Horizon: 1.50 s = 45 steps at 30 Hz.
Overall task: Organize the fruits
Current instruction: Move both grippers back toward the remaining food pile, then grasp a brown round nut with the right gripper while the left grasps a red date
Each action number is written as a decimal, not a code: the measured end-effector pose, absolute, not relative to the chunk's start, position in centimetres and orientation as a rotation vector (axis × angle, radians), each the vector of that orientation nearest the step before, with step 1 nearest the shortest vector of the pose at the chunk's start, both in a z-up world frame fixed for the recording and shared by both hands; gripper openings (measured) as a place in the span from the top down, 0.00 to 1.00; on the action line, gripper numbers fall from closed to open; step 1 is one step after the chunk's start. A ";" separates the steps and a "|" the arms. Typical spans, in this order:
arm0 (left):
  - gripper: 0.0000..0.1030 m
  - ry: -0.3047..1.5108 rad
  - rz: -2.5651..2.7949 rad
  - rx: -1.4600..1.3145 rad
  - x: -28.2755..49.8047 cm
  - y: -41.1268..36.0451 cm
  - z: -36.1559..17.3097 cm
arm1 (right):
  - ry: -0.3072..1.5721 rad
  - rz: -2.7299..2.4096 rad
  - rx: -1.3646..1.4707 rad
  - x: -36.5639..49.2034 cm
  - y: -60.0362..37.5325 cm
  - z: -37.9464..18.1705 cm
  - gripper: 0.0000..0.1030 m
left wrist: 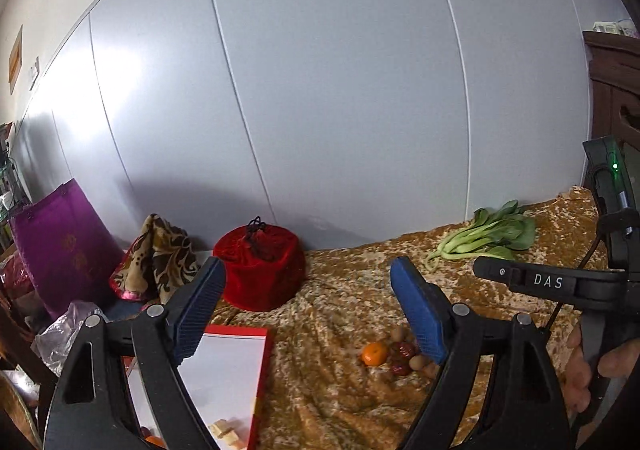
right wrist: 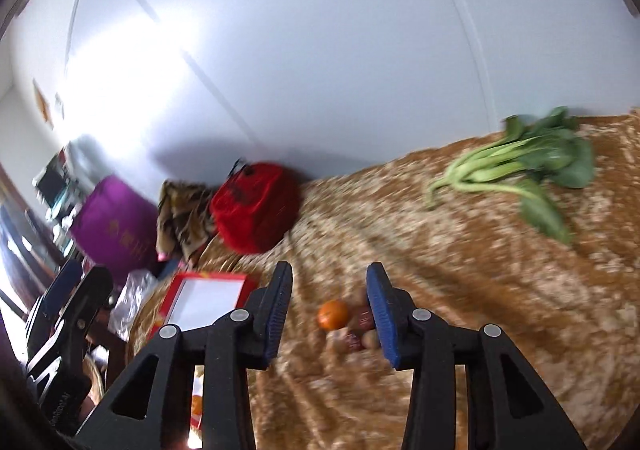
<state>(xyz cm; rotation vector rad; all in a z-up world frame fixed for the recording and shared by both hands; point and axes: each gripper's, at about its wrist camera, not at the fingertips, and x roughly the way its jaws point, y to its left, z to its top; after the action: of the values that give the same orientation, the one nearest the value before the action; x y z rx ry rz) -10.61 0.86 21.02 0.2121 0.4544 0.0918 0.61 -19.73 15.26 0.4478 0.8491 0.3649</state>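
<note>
A small cluster of fruit lies on the gold cloth-covered table [left wrist: 328, 390], lower centre-right in the left wrist view: a mandarin [left wrist: 375, 353] with red jujubes [left wrist: 404, 358] and pale brown round fruits [left wrist: 418, 362] touching beside it. We judge the mandarin light, soft-skinned and apt to roll, so we would take it across its widest part with gentle pressure; the small fruits look firmer but slippery and easy to scatter. Our left gripper [left wrist: 308, 312] is spread wide and holds nothing, its right finger in front of the cluster's edge. Our right gripper [right wrist: 330, 310] is likewise parted and empty, the mandarin [right wrist: 333, 314] showing between its fingers. The red-rimmed tray [left wrist: 262, 370], lower left, already carries some pieces.
</note>
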 end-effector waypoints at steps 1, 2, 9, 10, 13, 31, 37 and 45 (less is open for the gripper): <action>0.18 0.452 0.082 0.211 -10.6 0.1 21.3 | 0.842 0.352 0.462 0.6 -20.6 15.4 0.60; 0.18 0.450 0.074 0.211 -10.5 -0.6 21.5 | 0.835 0.341 0.479 0.7 -21.4 15.6 0.60; 0.18 0.449 0.038 0.211 -10.1 -2.6 21.7 | 0.805 0.313 0.523 0.9 -24.8 16.2 0.60; 0.18 0.450 0.034 0.209 -9.9 -2.7 21.6 | 0.808 0.315 0.523 0.9 -24.8 16.2 0.60; 0.18 0.455 0.030 0.209 -9.3 -3.0 21.3 | 0.812 0.313 0.518 0.9 -25.0 16.0 0.60; 0.18 0.786 0.115 0.363 -1.6 3.7 10.2 | 1.047 0.425 0.486 2.8 -19.6 12.3 0.60; 0.18 0.975 0.007 0.398 -0.5 5.8 5.3 | 1.284 0.396 0.454 4.0 -16.0 7.0 0.60; 0.18 0.991 -0.097 0.476 -1.3 3.3 5.4 | 1.424 0.356 0.394 3.8 -13.9 3.5 0.63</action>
<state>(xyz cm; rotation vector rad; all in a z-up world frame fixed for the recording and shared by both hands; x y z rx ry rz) -1.35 3.34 5.36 0.4756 0.9908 -0.0967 3.84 -13.90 3.51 0.3938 1.4242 0.3565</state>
